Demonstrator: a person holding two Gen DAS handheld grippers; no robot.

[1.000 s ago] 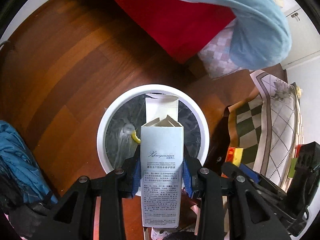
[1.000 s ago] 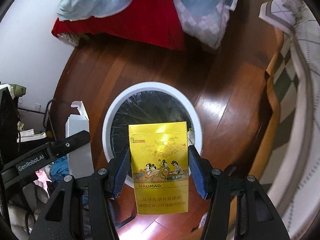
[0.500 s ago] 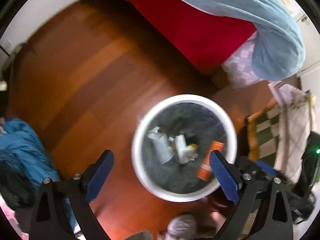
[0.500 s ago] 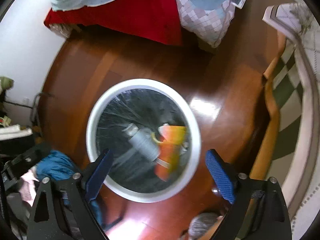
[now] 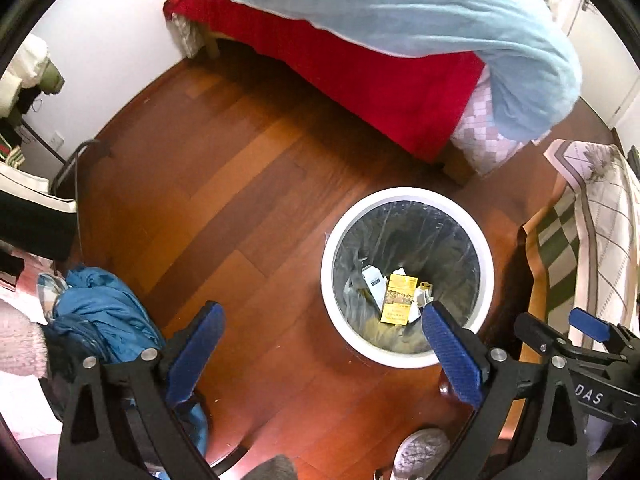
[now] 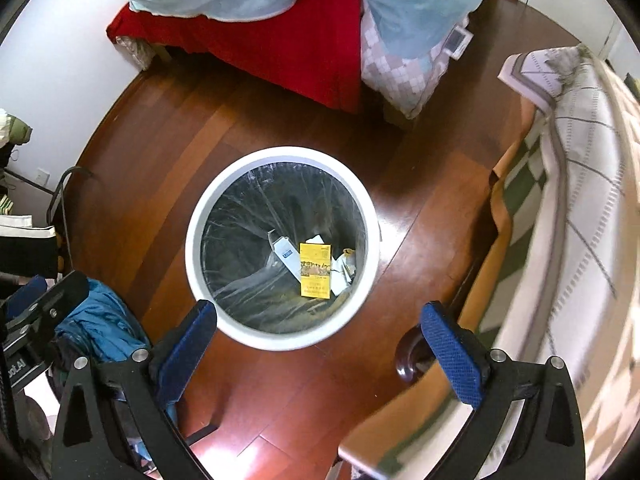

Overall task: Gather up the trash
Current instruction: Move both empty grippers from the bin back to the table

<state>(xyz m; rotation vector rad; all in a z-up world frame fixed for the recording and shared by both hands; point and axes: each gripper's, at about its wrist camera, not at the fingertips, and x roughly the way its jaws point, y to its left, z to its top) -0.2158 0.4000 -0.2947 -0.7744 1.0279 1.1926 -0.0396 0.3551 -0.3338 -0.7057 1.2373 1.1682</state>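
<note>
Both grippers empty, above the white bin (image 6: 280, 152): left gripper (image 5: 322, 354) jaws spread wide; right gripper (image 6: 320, 350) likewise. Yellow packet (image 6: 315, 270) lies flat at the bin's bottom, overlapping the white carton (image 6: 285, 254) beside it.

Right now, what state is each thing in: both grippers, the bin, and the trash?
Left hand-held gripper: open, empty.
Right hand-held gripper: open, empty.
Bin: upright on the floor, lined with a bag, no lid.
Yellow packet: lying inside the bin.
White carton: lying inside the bin, beside the packet.
</note>
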